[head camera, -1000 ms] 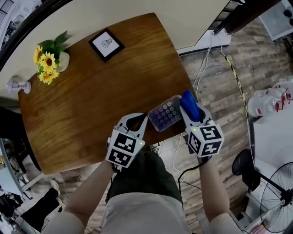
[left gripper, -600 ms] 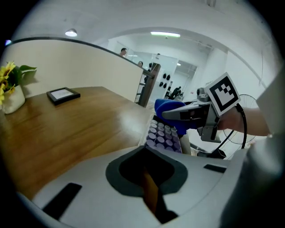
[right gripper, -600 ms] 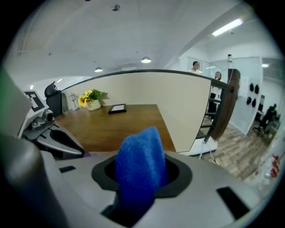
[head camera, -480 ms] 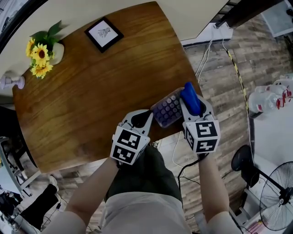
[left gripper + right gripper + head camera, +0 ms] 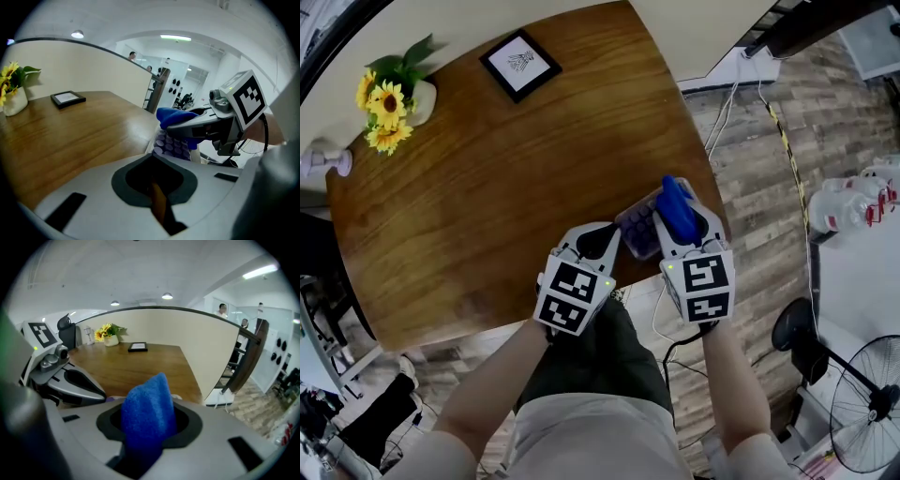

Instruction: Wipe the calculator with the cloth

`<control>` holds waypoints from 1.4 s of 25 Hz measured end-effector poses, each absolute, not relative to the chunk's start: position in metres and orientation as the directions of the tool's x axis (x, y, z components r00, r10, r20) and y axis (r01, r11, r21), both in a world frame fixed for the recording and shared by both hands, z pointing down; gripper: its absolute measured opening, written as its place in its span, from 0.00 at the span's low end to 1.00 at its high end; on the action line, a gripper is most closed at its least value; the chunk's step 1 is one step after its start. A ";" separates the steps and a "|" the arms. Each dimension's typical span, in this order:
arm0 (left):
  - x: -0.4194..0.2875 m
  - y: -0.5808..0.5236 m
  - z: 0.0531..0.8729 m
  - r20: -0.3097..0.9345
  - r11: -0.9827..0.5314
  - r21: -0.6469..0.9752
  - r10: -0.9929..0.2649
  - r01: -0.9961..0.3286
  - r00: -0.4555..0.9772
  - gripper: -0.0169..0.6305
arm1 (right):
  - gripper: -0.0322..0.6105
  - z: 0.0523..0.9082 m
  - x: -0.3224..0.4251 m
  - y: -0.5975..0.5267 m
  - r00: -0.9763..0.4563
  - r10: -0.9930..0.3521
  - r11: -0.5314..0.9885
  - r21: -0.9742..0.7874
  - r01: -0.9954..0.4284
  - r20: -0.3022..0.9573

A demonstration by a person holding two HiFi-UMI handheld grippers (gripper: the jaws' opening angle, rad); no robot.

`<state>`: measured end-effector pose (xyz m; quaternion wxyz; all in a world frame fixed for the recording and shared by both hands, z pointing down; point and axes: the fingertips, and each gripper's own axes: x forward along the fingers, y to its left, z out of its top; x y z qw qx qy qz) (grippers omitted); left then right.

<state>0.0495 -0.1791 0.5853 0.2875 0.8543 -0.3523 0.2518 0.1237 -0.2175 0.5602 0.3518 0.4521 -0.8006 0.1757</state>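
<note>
My right gripper is clamped tight on the blue cloth. The cloth stands out of the jaws as a wad, so a soft fold rather than bare plastic meets the keys. It hangs directly over the calculator, which lies at the near corner of the table.

My left gripper sits just beside the calculator's left end, jaws pressed together and holding nothing. I cannot tell if it touches. I judge it is there as a stop, so the calculator won't slide when I rub.

The picture frame and flowers stand well beyond the calculator.
</note>
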 end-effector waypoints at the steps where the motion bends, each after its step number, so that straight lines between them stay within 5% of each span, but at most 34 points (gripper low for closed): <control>1: 0.049 -0.179 0.585 0.633 -0.587 0.315 -0.456 -0.746 0.626 0.03 | 0.29 0.559 0.118 -0.215 -0.364 -0.591 0.538 0.015 -0.843 0.720; 10: 0.049 -0.180 0.586 0.631 -0.589 0.309 -0.460 -0.746 0.625 0.03 | 0.28 0.560 0.068 -0.177 -0.545 -0.436 0.572 -0.247 -0.782 0.716; 15: 0.049 -0.179 0.585 0.632 -0.590 0.304 -0.463 -0.748 0.622 0.03 | 0.27 0.553 0.079 -0.170 -0.654 -0.347 0.463 -0.483 -0.743 0.672; 21: 0.048 -0.180 0.586 0.631 -0.592 0.299 -0.466 -0.749 0.620 0.03 | 0.28 0.538 0.165 -0.214 -0.426 -0.588 0.413 -0.197 -0.889 0.688; 27: 0.049 -0.180 0.585 0.629 -0.594 0.288 -0.474 -0.751 0.616 0.03 | 0.28 0.557 0.179 -0.224 -0.309 -0.685 0.423 0.014 -0.906 0.660; 35: 0.049 -0.180 0.585 0.629 -0.590 0.279 -0.483 -0.757 0.609 0.03 | 0.28 0.563 0.148 -0.202 -0.372 -0.637 0.457 -0.058 -0.888 0.676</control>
